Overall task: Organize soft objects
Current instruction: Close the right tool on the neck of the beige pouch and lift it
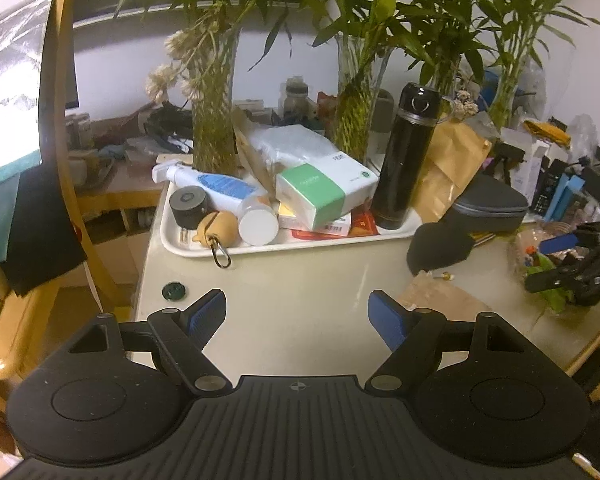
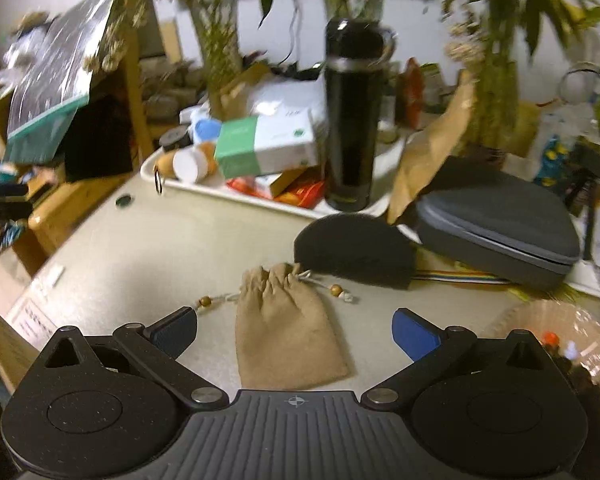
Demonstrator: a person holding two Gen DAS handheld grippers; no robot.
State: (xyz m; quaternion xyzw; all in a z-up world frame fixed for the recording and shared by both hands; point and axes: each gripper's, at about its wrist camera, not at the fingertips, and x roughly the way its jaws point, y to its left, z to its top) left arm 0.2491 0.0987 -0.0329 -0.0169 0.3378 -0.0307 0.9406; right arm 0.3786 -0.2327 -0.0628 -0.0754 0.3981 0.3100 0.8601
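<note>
Evidently the work stood at the approach: the right gripper [image 2: 295,334] hung over the tan drawstring pouch [image 2: 288,328], its jaws spread wide to either side of the cloth and gripping nothing, the pads clear of it. The pouch lay flat on the pale table [image 2: 148,240], near the front edge, just in front of a dark felt pouch [image 2: 356,250] and a grey zip case [image 2: 500,224], with the cluttered white tray [image 2: 236,192] farther back. Its long axis ran roughly away from the camera, leaning a little; the gathered mouth pointed toward the far side, cords and wooden beads [image 2: 337,290] trailing out to left and right, and the closed bottom lay nearest the gripper. The left gripper [image 1: 298,316] was likewise wide open and empty, over bare table short of the tray. The next move, I judged, called for lowering the right jaws astride the pouch's narrow width and closing gently, since limp cloth would bunch and could slip.
</note>
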